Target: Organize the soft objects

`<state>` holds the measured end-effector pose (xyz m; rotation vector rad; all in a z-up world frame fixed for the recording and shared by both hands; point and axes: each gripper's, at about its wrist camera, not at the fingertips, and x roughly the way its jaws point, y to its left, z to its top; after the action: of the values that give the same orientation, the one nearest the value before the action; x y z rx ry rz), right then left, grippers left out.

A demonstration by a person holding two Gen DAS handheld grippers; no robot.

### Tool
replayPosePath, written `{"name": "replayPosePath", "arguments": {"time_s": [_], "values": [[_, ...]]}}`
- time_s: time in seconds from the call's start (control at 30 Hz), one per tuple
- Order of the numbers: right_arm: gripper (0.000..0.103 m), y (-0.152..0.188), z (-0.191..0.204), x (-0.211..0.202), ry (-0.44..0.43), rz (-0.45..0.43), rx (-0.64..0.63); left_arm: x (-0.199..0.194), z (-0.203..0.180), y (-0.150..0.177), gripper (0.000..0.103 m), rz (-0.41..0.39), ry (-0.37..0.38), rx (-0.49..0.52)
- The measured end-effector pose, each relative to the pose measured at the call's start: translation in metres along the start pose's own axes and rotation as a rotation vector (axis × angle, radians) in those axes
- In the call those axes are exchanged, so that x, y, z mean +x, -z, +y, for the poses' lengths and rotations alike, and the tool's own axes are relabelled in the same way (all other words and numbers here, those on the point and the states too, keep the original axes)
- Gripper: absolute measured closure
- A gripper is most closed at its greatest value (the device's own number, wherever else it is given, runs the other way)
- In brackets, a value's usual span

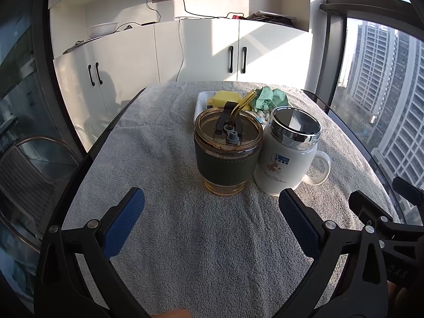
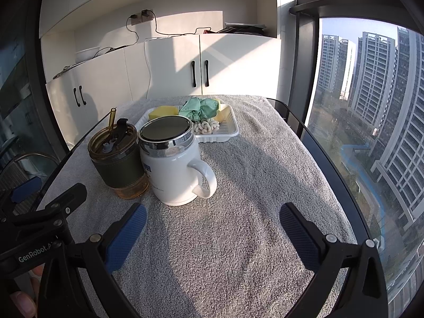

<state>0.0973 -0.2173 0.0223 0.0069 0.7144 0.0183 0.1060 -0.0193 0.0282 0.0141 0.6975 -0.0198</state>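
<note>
A white tray point(image 2: 228, 132) at the far end of the table holds the soft things: a yellow sponge point(image 2: 163, 112), a crumpled green cloth point(image 2: 200, 108) and a white knotted rope point(image 2: 206, 127). In the left wrist view the tray point(image 1: 200, 100), sponge point(image 1: 228, 98) and cloth point(image 1: 270, 98) sit behind two cups. My left gripper point(image 1: 212, 220) is open above the grey towel, just short of the cups. My right gripper point(image 2: 213, 228) is open too, nothing between its blue pads, to the right of the cups.
An amber tumbler point(image 1: 228, 151) with straw and dark sleeve stands beside a white lidded mug point(image 1: 288, 156) between me and the tray. A grey towel point(image 2: 238, 238) covers the glass table. White cabinets stand behind; a window runs along the right and a chair point(image 1: 26, 169) sits left.
</note>
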Motion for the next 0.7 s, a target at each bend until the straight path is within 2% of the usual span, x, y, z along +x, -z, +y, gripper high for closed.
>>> {"name": "replayPosePath", "arguments": {"time_s": [0.7], "values": [[0.0, 0.0032, 0.0, 0.0062, -0.002, 0.021, 0.006, 0.0077, 0.0009, 0.0007, 0.0, 0.013, 0.004, -0.001]]}}
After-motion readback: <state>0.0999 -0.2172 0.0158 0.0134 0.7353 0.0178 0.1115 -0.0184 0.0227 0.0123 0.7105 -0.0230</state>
